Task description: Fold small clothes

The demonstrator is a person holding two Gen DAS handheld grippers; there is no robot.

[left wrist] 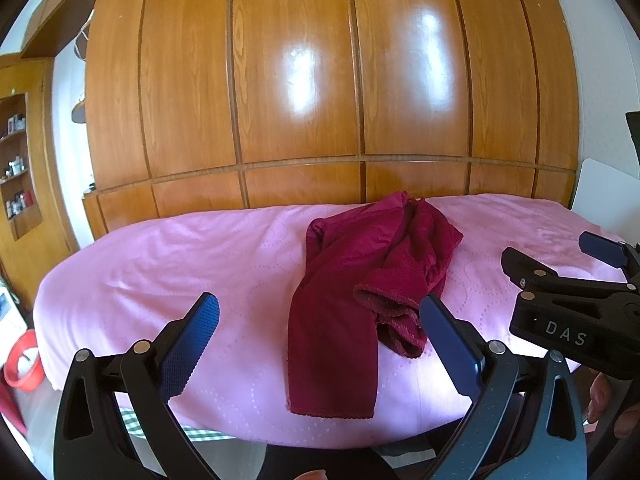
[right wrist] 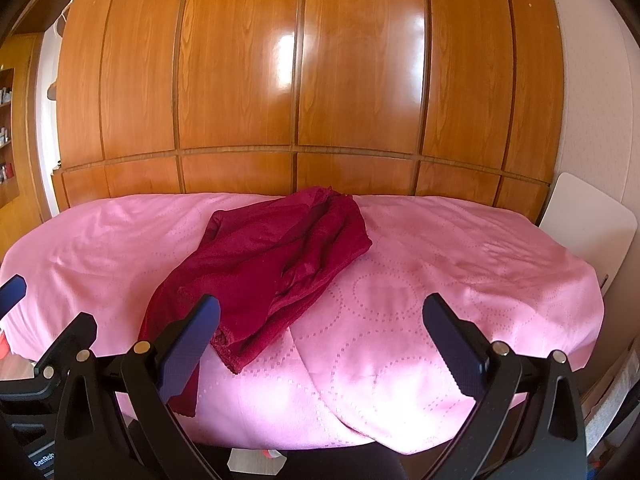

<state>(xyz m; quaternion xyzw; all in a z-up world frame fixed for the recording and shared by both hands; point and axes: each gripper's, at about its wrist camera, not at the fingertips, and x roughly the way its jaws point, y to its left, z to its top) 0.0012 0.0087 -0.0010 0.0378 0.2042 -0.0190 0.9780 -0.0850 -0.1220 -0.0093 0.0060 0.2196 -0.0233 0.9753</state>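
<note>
- On the pink bedspread point(left wrist: 168, 264), roughly in the middle of the surface, lies a dark red garment point(left wrist: 348, 280), crumpled and unfolded.
- One long part of the dark red garment runs toward the near edge and hangs a little over it; the bunched part, with a fuzzy inner side turned out, sits toward the far right of the cloth.
- Nearer than the garment, the left gripper point(left wrist: 320, 344) hovers with its fingers spread wide and nothing between them; its blue pads frame the garment's near end without touching it.
- At the right of the left wrist view, the right gripper point(left wrist: 560, 256) hangs above the bedspread, apart from the garment; in its own view its fingers stand wide apart and hold nothing.
- Behind the bed stands a glossy wooden wardrobe point(left wrist: 304, 80).
- Far left, a red bucket point(left wrist: 24, 364) sits low beside the bed.
</note>
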